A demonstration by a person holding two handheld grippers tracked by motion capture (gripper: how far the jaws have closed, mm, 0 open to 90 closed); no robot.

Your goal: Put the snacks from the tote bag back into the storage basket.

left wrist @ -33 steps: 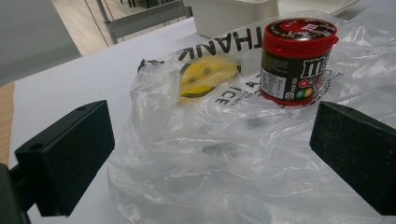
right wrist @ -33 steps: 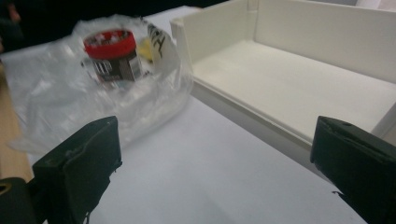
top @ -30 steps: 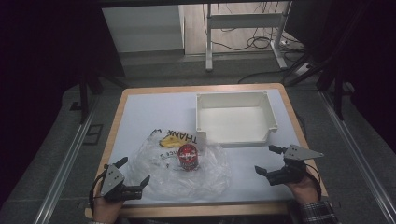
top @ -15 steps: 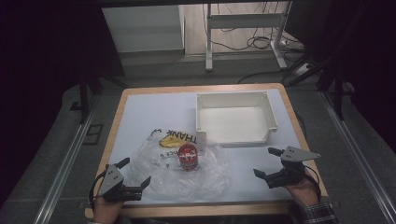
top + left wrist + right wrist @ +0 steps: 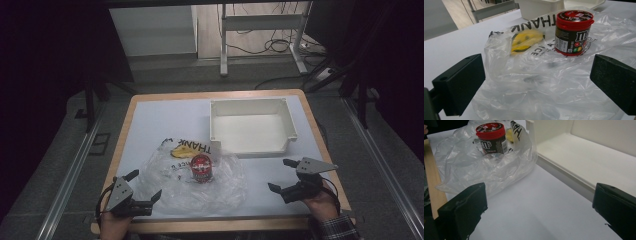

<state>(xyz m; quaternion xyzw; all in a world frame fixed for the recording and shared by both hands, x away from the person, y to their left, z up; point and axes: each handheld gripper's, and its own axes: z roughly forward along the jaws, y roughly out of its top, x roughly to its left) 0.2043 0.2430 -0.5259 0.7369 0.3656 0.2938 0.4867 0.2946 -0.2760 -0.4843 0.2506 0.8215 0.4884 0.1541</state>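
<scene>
A small candy jar (image 5: 202,168) (image 5: 573,32) (image 5: 492,138) with a red lid stands upright on a crumpled clear plastic bag (image 5: 195,175) (image 5: 544,75) (image 5: 486,162) printed with a yellow smiley and black letters. My left gripper (image 5: 145,187) (image 5: 536,82) rests open at the bag's near left corner, nothing between its jaws. My right gripper (image 5: 282,175) (image 5: 539,205) stands open over bare table, right of the bag and in front of the white tray (image 5: 250,148) (image 5: 584,152).
The white tray is empty and sits at the back right of the white tabletop (image 5: 160,120). The table has a wooden rim (image 5: 120,150). A metal stand and cables (image 5: 270,30) lie on the floor beyond.
Both grippers have shifted only slightly; the right one has dropped a little nearer the front edge. The jar and bag have not moved.
</scene>
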